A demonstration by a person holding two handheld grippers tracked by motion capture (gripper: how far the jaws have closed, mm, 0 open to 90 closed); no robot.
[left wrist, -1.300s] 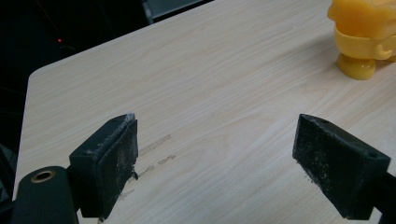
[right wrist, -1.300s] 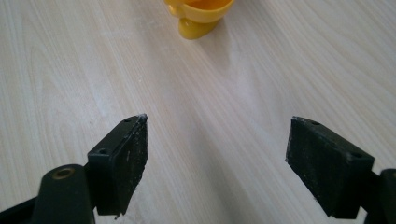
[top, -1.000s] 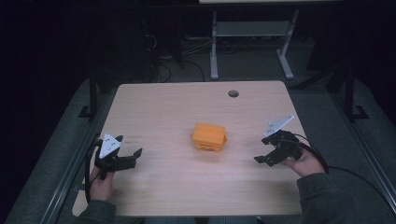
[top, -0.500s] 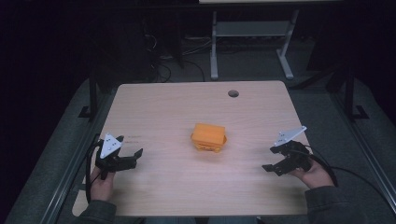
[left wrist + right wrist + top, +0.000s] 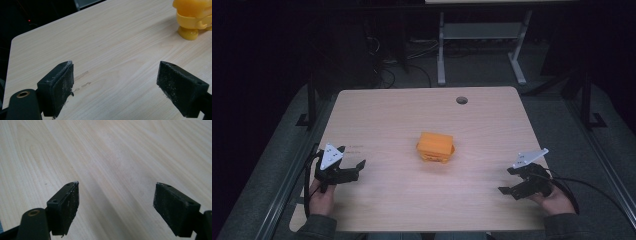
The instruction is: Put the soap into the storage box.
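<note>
High view: the right gripper [image 5: 512,185] has drawn back toward the near right edge of the table [image 5: 392,110] since a second ago, now well apart from the orange toy [image 5: 435,147]; the left gripper [image 5: 353,170] has stayed at the near left. That toy stands upright mid-table, its long axis running left to right; which way it faces I cannot tell. Both grippers have their jaws spread wide, holding nothing, over bare wood.
</note>
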